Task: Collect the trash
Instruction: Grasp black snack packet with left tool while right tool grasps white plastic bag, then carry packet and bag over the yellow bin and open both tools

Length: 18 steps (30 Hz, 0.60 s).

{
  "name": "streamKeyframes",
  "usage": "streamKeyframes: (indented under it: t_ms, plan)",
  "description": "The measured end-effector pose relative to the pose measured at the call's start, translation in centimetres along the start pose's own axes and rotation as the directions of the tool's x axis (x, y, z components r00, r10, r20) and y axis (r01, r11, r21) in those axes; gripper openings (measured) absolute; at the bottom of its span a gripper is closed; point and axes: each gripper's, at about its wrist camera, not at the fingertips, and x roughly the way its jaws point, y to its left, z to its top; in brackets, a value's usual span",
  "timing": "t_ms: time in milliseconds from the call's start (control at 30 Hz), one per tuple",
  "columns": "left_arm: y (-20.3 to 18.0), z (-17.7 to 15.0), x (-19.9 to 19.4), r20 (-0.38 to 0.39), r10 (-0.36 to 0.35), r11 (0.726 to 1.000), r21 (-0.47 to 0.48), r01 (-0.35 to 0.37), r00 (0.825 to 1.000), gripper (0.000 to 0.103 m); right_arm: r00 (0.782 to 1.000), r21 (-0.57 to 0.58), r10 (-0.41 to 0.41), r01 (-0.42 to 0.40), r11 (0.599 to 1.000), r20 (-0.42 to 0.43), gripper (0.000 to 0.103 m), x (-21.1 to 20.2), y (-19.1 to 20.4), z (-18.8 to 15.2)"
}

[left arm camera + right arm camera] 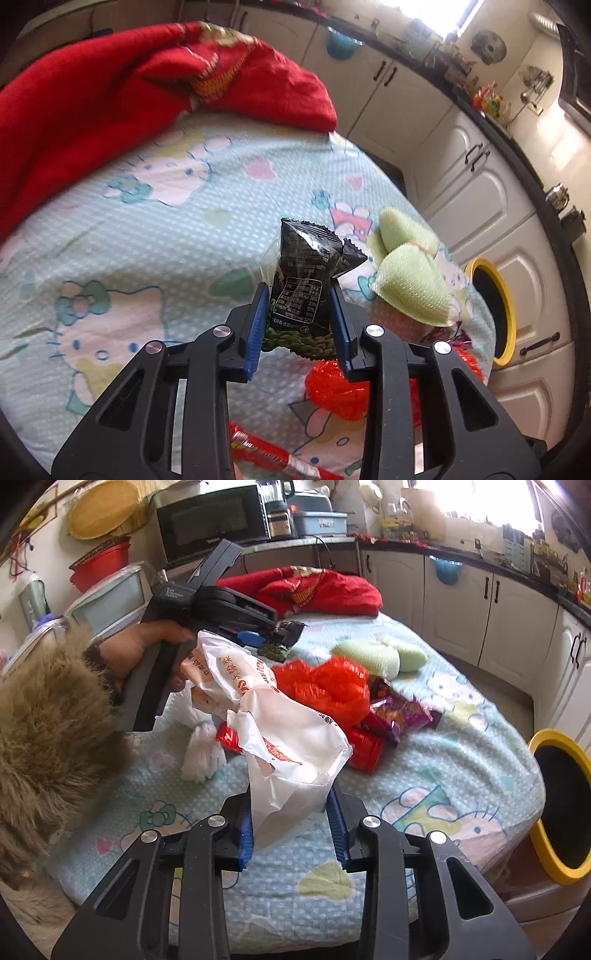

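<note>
My left gripper (298, 290) is shut on a black snack packet (303, 266), which stands up between the blue pads above the cartoon-print tablecloth (166, 221). In the right wrist view that same left gripper (275, 637) shows in a hand with the black packet (275, 650) at its tip. My right gripper (291, 794) is shut on a white plastic bag (291, 746) with orange print, lifted off the cloth. Behind the bag lie a crumpled red plastic bag (325, 683), a purple wrapper (395, 712) and a red wrapper (364, 747).
A yellow-rimmed bin (561, 805) stands off the table's right edge. Two pale green cloth bundles (373, 657) and a red blanket (321, 590) lie further back. A white tassel-like cloth (203, 749) sits left of the bag. A fur cuff (48, 731) fills the left. Cabinets line the wall.
</note>
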Motion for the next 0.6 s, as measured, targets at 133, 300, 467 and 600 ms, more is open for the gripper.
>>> streamKeyframes:
  t_ms: [133, 300, 467, 600]
  plan:
    - [-0.2, 0.4, -1.9, 0.052, 0.006, 1.0, 0.005, -0.007, 0.999, 0.025, 0.998, 0.018, -0.037, 0.037, 0.999, 0.046, 0.032, -1.7, -0.6, 0.6]
    - [-1.9, 0.6, -3.8, 0.106, -0.007, 0.999, 0.04, 0.003, 0.994, 0.025, 0.99, 0.063, -0.111, 0.106, 0.992, 0.091, 0.032, -3.8, -2.6, 1.2]
    - [-5.1, 0.8, -4.6, 0.137, -0.043, 0.995, 0.101, 0.029, 0.99, 0.025, 0.973, 0.119, -0.2, 0.186, 0.975, 0.114, 0.032, -5.6, -5.4, 1.2]
    - [-8.1, 0.7, -4.4, 0.139, -0.077, 0.987, 0.149, 0.056, 0.987, 0.025, 0.955, 0.174, -0.266, 0.242, 0.955, 0.129, 0.032, -7.2, -7.7, 0.9]
